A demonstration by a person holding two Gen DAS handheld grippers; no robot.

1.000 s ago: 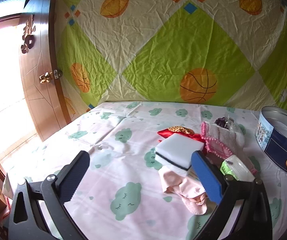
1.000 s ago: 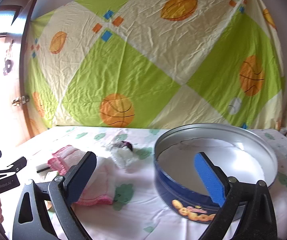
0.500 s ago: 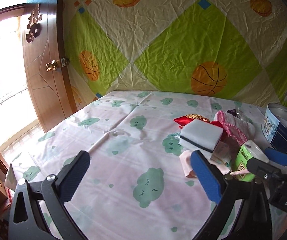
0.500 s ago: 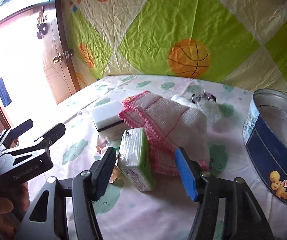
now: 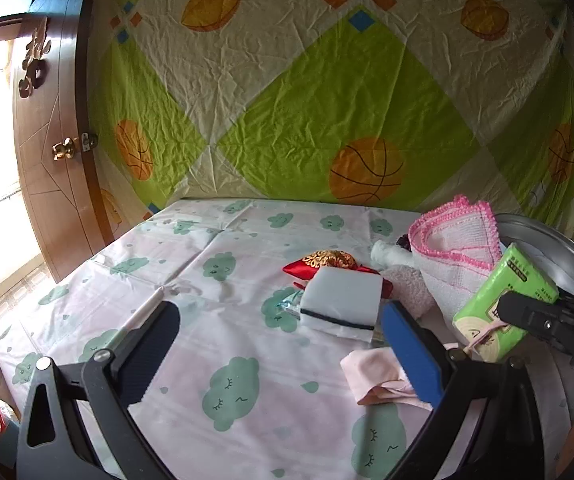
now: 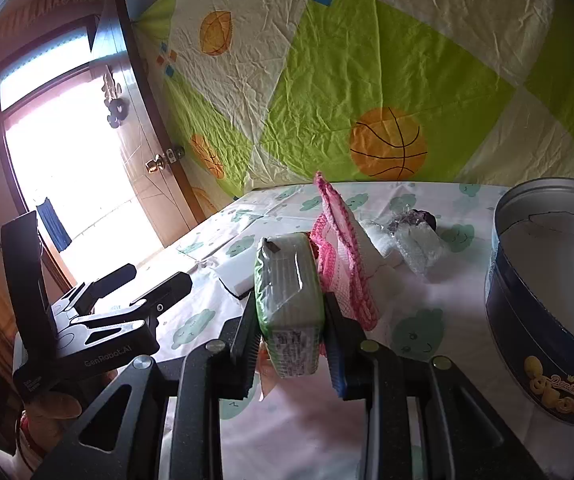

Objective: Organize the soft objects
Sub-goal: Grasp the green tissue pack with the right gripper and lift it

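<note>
My right gripper [image 6: 291, 340] is shut on a green tissue pack [image 6: 289, 300] and holds it above the bed, with a pink-edged white cloth [image 6: 343, 248] lifted along on its right side. In the left wrist view the pack [image 5: 505, 300] and cloth [image 5: 459, 240] hang at the right, left of the round blue tin [image 5: 559, 264]. My left gripper [image 5: 279, 344] is open and empty above the sheet. A white sponge [image 5: 341, 304], a red and gold pouch [image 5: 327, 262] and a pale pink sock [image 5: 379, 376] lie near its right finger.
The blue tin [image 6: 547, 320] stands open at the right, a white liner inside. A clear bag of white items [image 6: 407, 240] lies left of it. The cloud-print sheet [image 5: 207, 300] stretches left. A wooden door [image 5: 51, 152] stands at the far left.
My right gripper has closed on the green tissue pack and lifted it, and the pink-edged cloth has risen with it. My left gripper has stayed open and shifted slightly.
</note>
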